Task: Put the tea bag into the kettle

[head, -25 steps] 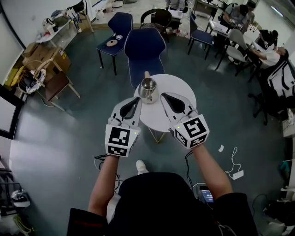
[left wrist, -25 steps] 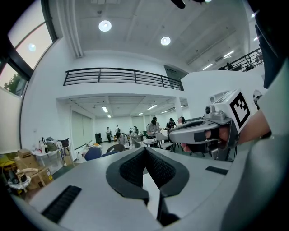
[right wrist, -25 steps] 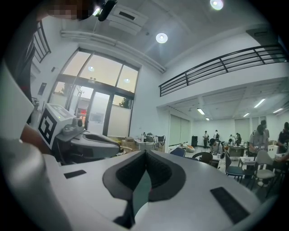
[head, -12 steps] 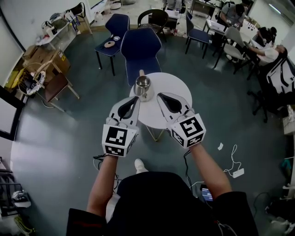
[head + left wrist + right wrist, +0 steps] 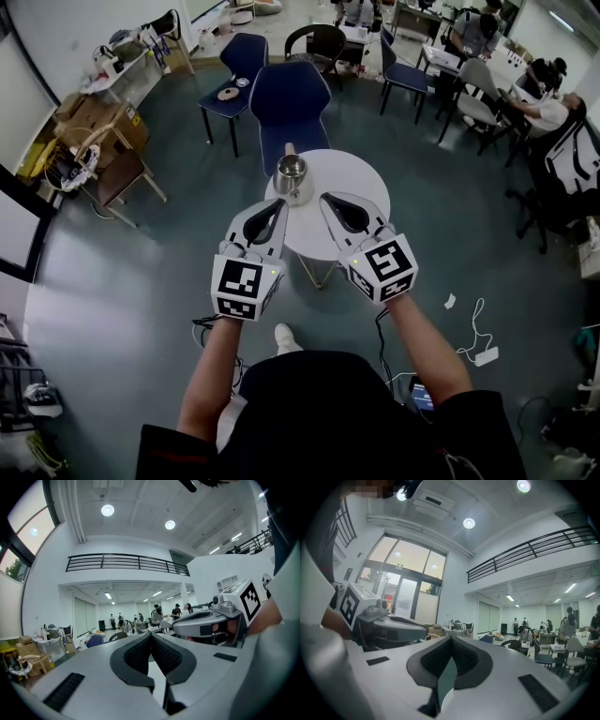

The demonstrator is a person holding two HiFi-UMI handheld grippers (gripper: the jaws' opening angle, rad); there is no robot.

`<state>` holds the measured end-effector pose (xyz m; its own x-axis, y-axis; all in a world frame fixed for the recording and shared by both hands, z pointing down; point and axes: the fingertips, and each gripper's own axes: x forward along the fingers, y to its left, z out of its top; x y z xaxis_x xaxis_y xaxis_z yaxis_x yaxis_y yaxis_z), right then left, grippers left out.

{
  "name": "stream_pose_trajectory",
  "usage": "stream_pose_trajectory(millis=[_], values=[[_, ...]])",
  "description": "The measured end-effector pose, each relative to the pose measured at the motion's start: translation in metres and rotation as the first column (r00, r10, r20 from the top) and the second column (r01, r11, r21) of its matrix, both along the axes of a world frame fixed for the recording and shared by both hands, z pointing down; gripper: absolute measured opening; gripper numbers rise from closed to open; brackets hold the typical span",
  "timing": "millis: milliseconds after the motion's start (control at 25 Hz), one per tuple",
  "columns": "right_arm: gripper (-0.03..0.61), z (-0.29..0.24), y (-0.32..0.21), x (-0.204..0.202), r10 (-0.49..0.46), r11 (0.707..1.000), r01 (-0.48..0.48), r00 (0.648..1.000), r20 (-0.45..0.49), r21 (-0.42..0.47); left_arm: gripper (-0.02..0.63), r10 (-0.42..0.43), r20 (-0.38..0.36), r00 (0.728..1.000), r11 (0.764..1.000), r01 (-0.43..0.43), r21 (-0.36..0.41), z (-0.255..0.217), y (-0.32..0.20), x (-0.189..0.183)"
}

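The left gripper point(image 5: 281, 201) and right gripper point(image 5: 324, 196), marker cubes point(image 5: 240, 286) patterned in black squares, have jaws pressed together, empty, near the kettle point(image 5: 292, 174), whose inside is too small to make out.

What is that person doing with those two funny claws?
A person is holding a claw in each hand, the left claw and the right claw, out over a small round white table. A shiny metal kettle sits on the table just past the claw tips. Both claws are shut and hold nothing. No tea bag can be seen, so nothing has gone into the kettle yet.
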<state>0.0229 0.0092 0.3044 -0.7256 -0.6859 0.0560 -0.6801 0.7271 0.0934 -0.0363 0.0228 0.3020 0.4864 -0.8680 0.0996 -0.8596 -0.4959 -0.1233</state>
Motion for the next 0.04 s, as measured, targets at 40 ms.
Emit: stream_pose_trajectory(millis=[40], values=[[0.018, 0.0000, 0.0028, 0.0018, -0.001, 1.000, 0.001, 1.000, 0.000, 0.000, 0.015, -0.001, 0.000, 1.000, 1.000, 0.001, -0.001, 0.0000, 0.0032, 0.0021]])
